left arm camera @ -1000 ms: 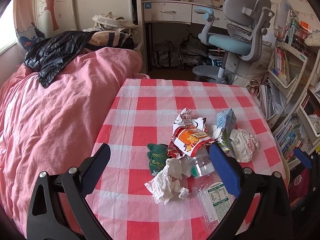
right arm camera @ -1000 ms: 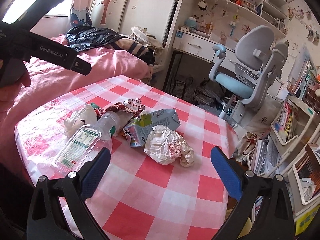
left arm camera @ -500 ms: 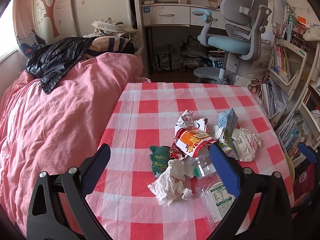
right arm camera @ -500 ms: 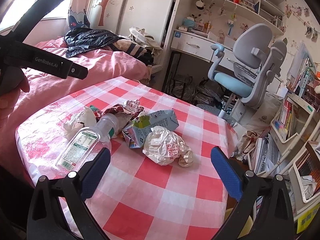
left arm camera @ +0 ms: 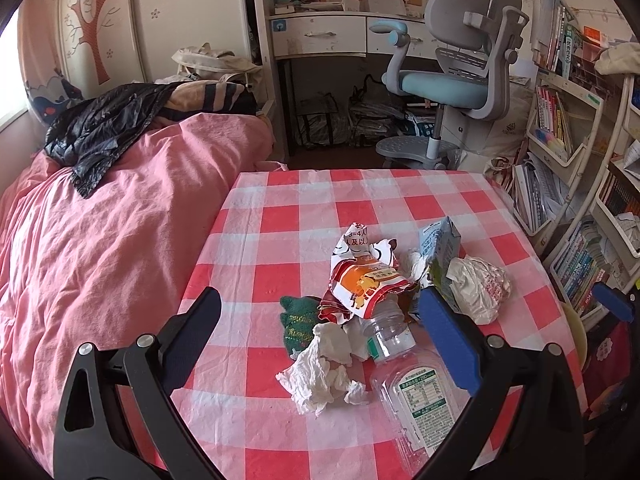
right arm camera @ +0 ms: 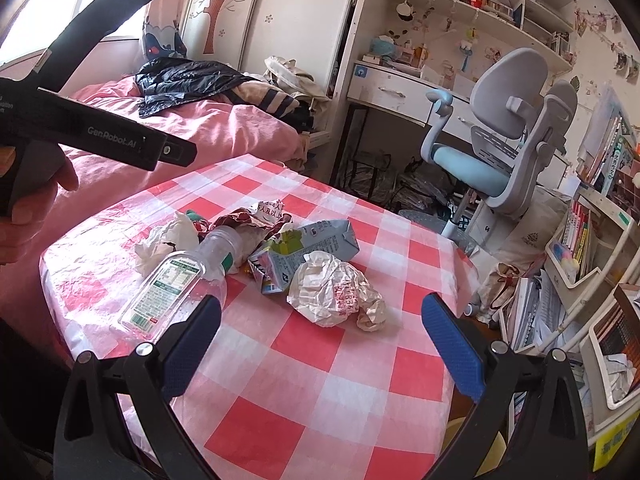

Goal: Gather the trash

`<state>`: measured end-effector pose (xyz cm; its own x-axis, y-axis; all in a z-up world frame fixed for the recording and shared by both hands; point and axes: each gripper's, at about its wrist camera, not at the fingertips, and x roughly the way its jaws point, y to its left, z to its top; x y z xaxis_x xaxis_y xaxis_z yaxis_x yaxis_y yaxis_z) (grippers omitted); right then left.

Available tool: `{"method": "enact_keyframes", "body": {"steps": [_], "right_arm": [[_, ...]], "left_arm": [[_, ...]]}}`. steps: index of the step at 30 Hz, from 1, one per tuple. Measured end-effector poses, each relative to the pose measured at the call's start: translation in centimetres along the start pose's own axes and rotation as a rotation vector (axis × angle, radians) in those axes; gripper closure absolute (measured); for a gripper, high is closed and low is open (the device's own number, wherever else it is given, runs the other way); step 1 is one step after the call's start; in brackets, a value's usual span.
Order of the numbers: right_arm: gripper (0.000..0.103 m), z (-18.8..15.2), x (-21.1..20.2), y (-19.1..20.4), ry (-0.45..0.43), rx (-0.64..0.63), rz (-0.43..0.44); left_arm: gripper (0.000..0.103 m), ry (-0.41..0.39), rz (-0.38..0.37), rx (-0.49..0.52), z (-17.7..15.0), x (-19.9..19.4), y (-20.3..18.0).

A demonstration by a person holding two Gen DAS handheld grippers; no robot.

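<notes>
a worktop (left arm camera: 280, 216) covered by a red-and-white checked cloth is seen in both wrist views, with a pink-covered bed (left arm camera: 100, 240) on its left. the trash is heaped on the near right part of the worktop. a clear crushed plastic bottle with a white-and-green label (left arm camera: 416, 384) is laid on its side nearest the left gripper (left arm camera: 320, 336), neck pointing far. a crumpled white tissue (left arm camera: 320, 376) is found just left of the bottle, touching it. a small dark green wrapper (left arm camera: 298, 322) lies just beyond the tissue. a crumpled red, orange and white snack bag (left arm camera: 364, 276) is piled over the bottle neck. a flattened blue-grey and green drink carton (right arm camera: 316, 248) lies to the right of the bag, and a crumpled white paper wrapper with red print (right arm camera: 332, 292) is pressed against the carton's right side.

the left gripper is held released above the near edge, jaws spread wide, nothing between them. the right gripper (right arm camera: 320, 348) is likewise released and empty, held above the near right of the worktop, with the paper wrapper just beyond it. in the right wrist view the left gripper's body is seen at upper left, held by a hand (right arm camera: 28, 204).
</notes>
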<state>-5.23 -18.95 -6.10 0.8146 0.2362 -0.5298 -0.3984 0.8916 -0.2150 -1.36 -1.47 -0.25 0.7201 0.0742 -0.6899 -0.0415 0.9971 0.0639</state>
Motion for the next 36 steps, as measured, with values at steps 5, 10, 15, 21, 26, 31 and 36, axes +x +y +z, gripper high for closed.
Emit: {"method": "enact_keyframes", "body": {"steps": [5, 10, 15, 21, 26, 31, 36], "right_arm": [[0.006, 0.0, 0.0, -0.6, -0.001, 0.022, 0.005], [0.006, 0.2, -0.3, -1.0, -0.015, 0.045, 0.018], [0.006, 0.0, 0.1, -1.0, 0.0, 0.045, 0.014], [0.006, 0.0, 0.6, -0.6, 0.016, 0.047, 0.012], [0.006, 0.0, 0.7, -0.3, 0.023, 0.046, 0.013], [0.006, 0.0, 0.9, -0.1, 0.028, 0.044, 0.012], [0.006, -0.1, 0.9, 0.2, 0.029, 0.044, 0.014]], "left_arm": [[0.007, 0.001, 0.001, 0.019, -0.2, 0.2, -0.8], [0.007, 0.001, 0.034, 0.061, -0.4, 0.4, -1.8], [0.007, -0.002, 0.104, 0.079, -0.5, 0.5, -1.5], [0.007, 0.011, 0.057, 0.022, -0.4, 0.4, 0.5], [0.007, 0.013, 0.027, 0.009, -0.4, 0.1, 0.8], [0.007, -0.004, 0.031, -0.001, -0.2, -0.3, 0.9], [0.007, -0.015, 0.058, 0.001, -0.1, -0.3, 1.4]]}}
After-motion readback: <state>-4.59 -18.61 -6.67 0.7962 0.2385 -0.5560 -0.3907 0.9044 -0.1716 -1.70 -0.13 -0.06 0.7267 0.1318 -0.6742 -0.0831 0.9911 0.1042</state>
